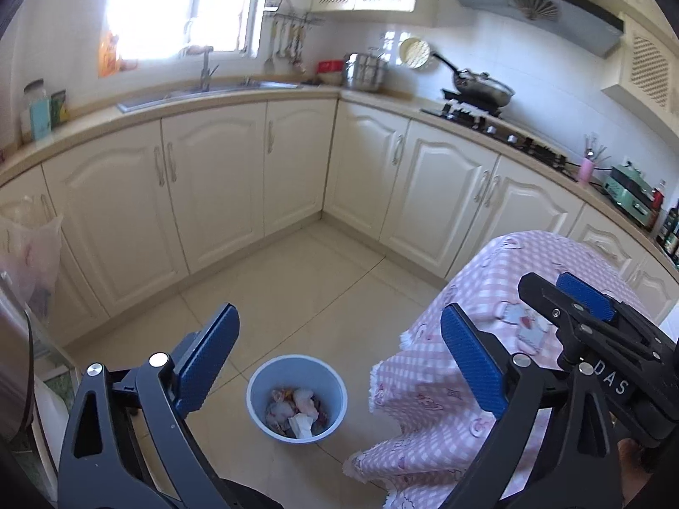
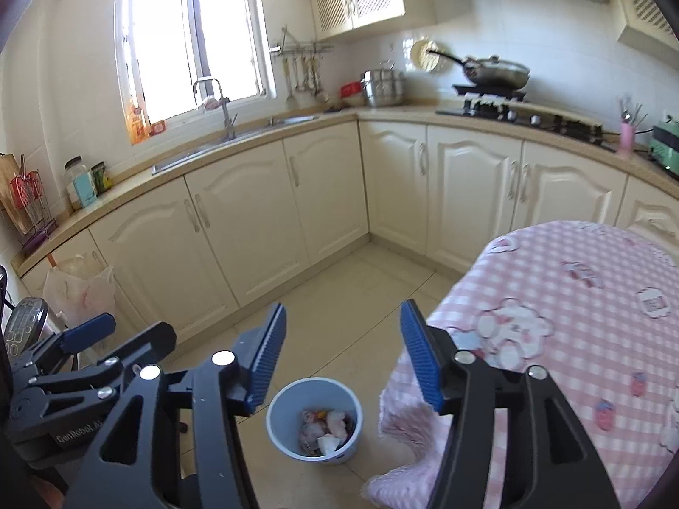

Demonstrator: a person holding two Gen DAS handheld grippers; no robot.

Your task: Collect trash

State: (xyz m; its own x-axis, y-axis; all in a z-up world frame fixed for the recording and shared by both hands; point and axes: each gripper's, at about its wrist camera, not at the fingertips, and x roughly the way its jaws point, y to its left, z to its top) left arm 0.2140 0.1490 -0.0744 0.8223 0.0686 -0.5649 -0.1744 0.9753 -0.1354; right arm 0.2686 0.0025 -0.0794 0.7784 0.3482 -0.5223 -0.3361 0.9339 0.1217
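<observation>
A light blue trash bin stands on the tiled floor beside the table, holding crumpled paper and wrappers. It also shows in the right wrist view with the trash inside. My left gripper is open and empty, high above the bin. My right gripper is open and empty, also above the bin. The right gripper shows in the left wrist view over the table; the left gripper shows at the left of the right wrist view.
A table with a pink checked cloth stands to the right of the bin. Cream kitchen cabinets line the walls, with a sink and a stove with a pan. A plastic bag hangs at left.
</observation>
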